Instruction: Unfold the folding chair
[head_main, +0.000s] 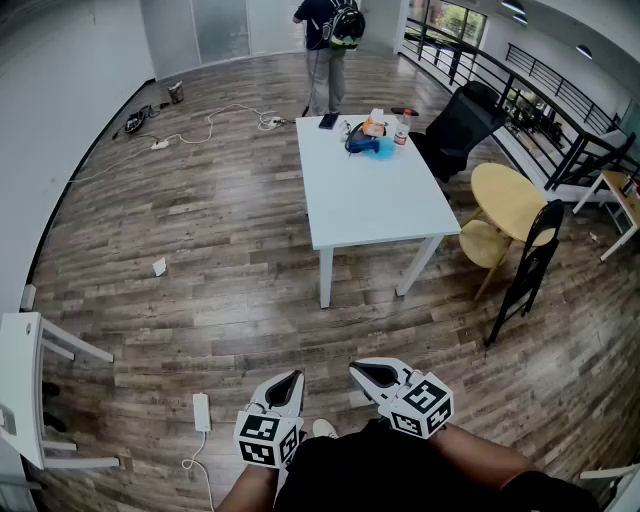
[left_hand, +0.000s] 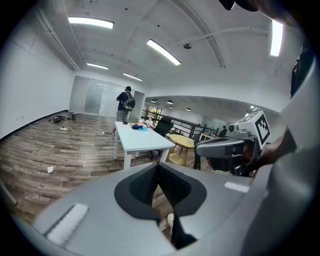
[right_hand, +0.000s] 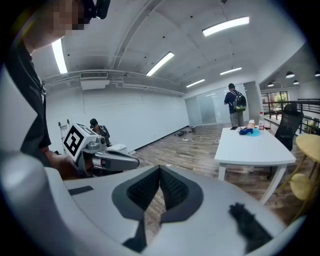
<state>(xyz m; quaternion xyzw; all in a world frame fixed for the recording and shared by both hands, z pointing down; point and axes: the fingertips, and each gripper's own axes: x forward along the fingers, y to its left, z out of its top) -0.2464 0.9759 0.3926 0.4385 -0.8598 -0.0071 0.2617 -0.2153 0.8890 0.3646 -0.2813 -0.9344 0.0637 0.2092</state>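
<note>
The black folding chair (head_main: 530, 265) stands folded flat at the right, leaning by a round yellow table (head_main: 505, 190). It is well away from both grippers. My left gripper (head_main: 296, 377) and right gripper (head_main: 354, 369) hover side by side low over the floor at the bottom of the head view, both shut with nothing in them. In the left gripper view the pads of the left gripper (left_hand: 159, 168) meet, and the right gripper (left_hand: 220, 148) shows beside them. In the right gripper view the right gripper (right_hand: 160, 170) is likewise shut, with the left gripper (right_hand: 115, 161) at its left.
A white table (head_main: 370, 200) with small items at its far end stands ahead. A black office chair (head_main: 460, 120) and a railing (head_main: 520, 85) lie beyond. A person with a backpack (head_main: 330, 40) stands at the far end. Cables (head_main: 200, 130), a power strip (head_main: 200, 412) and a white frame (head_main: 25, 390) are at the left.
</note>
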